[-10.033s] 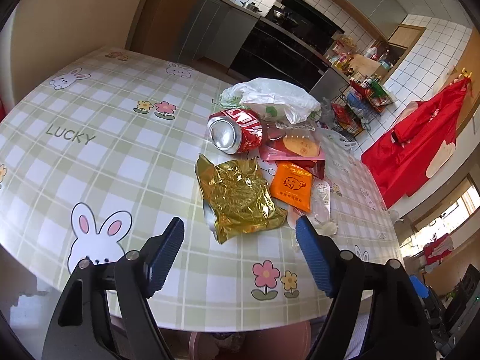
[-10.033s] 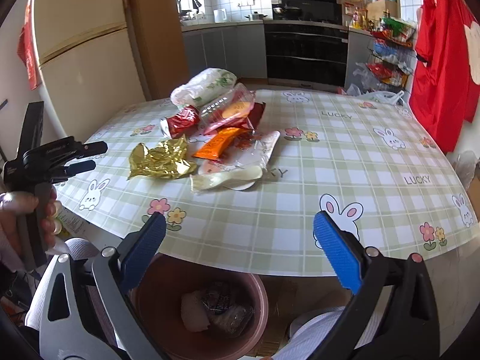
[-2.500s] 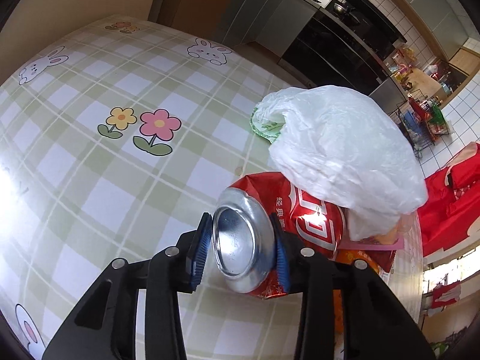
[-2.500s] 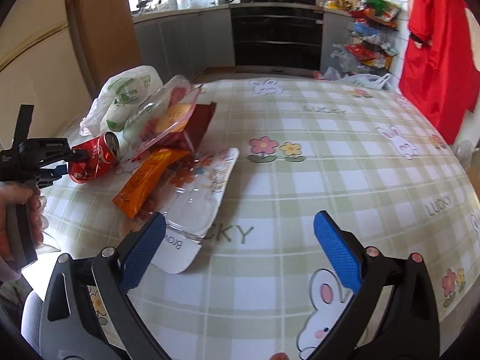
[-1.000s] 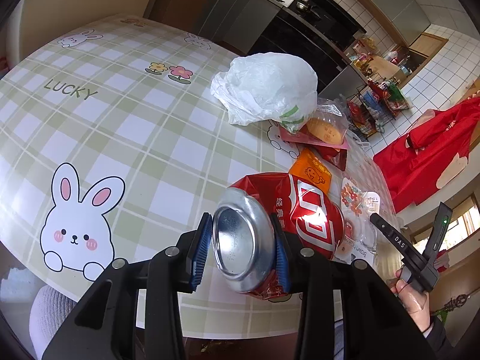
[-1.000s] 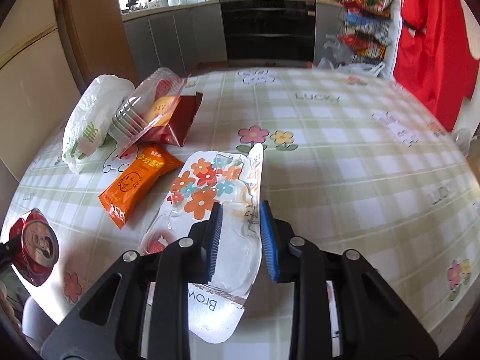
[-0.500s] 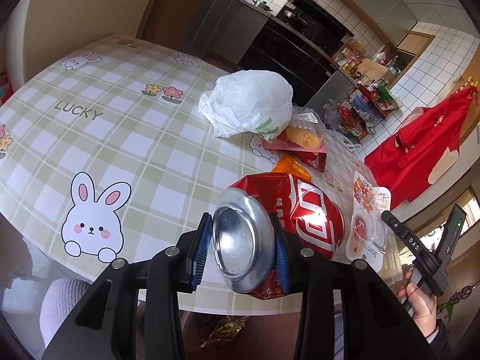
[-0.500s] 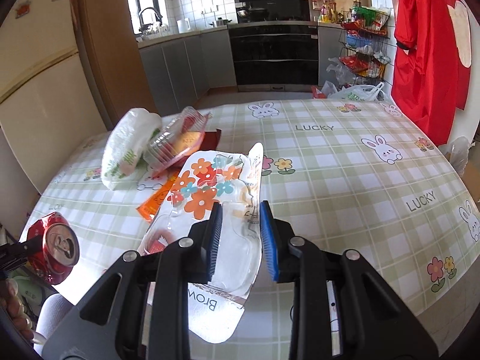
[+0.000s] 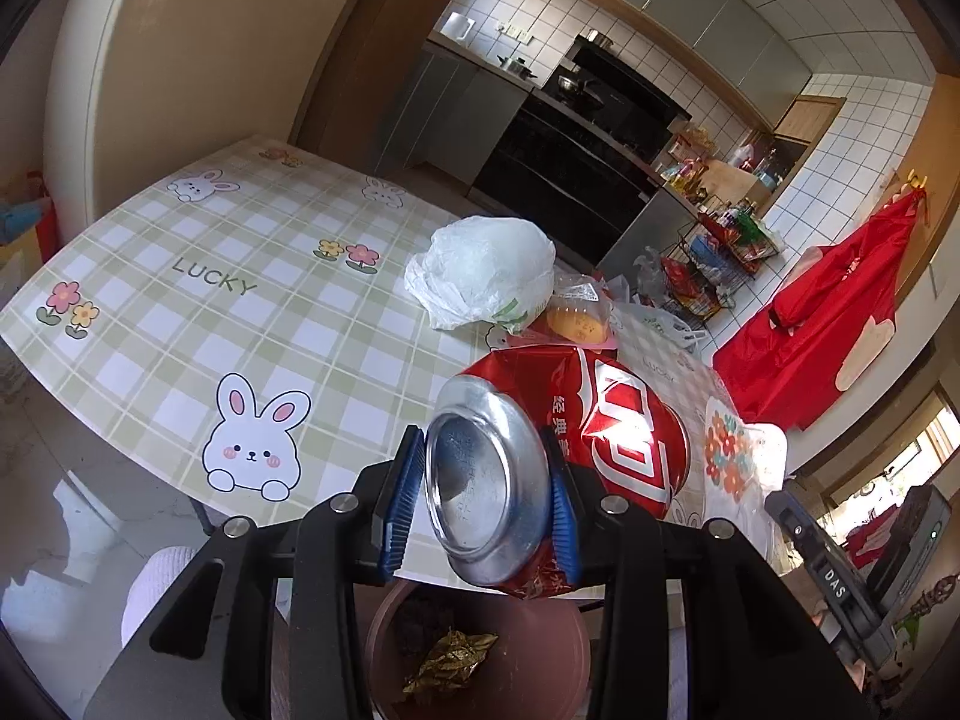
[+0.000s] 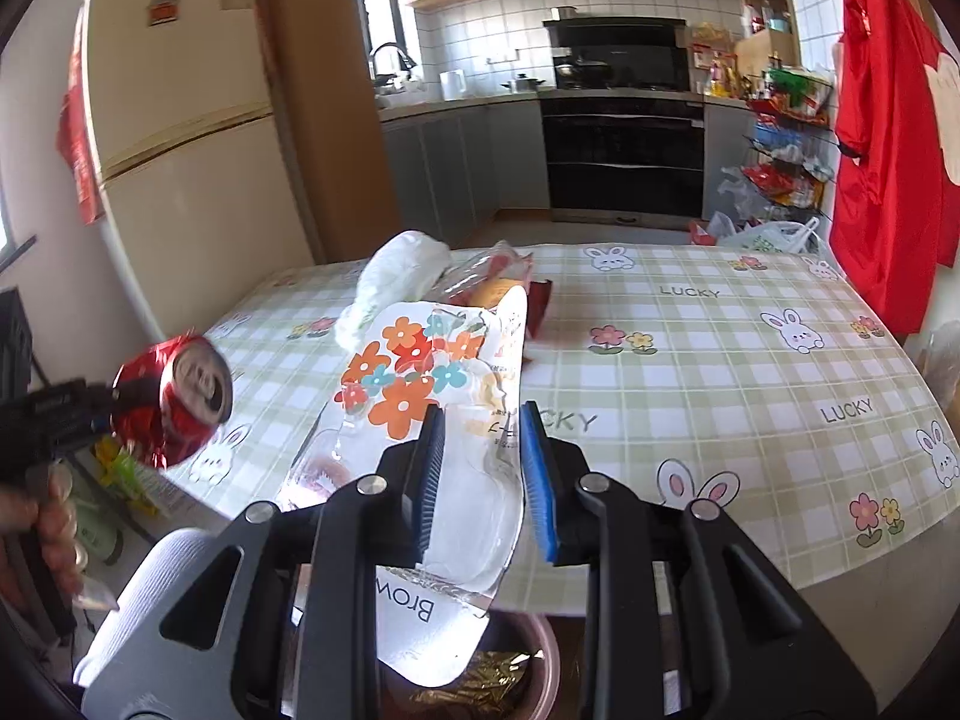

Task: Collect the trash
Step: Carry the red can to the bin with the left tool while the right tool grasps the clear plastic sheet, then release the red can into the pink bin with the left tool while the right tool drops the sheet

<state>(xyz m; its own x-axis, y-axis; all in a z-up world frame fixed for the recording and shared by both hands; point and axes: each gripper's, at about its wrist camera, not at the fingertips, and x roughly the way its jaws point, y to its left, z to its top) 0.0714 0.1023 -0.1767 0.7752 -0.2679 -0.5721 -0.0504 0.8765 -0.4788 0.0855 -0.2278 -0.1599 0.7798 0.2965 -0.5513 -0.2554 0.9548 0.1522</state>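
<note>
My left gripper [image 9: 485, 501] is shut on a crushed red soda can [image 9: 558, 456] and holds it in the air above the brown trash bin [image 9: 558, 648], off the table's near edge. The can also shows in the right wrist view [image 10: 174, 399]. My right gripper [image 10: 485, 480] is shut on a clear flower-printed wrapper [image 10: 444, 408], held above the same bin [image 10: 534, 660]. A gold wrapper [image 9: 453, 657] lies inside the bin. A white plastic bag [image 9: 486, 276] and an orange snack packet [image 9: 576, 315] lie on the table.
The checked tablecloth with rabbits [image 10: 750, 360] covers the table. A fridge [image 10: 180, 168] stands to the left, kitchen cabinets and an oven [image 10: 624, 150] behind. Red cloth [image 10: 888, 120] hangs at the right. A wire rack with packets [image 9: 720, 258] stands on the floor.
Both grippers have pulled back from the table with their loads, lifting and moving over the trash bin. The can and flower wrapper stay gripped.
</note>
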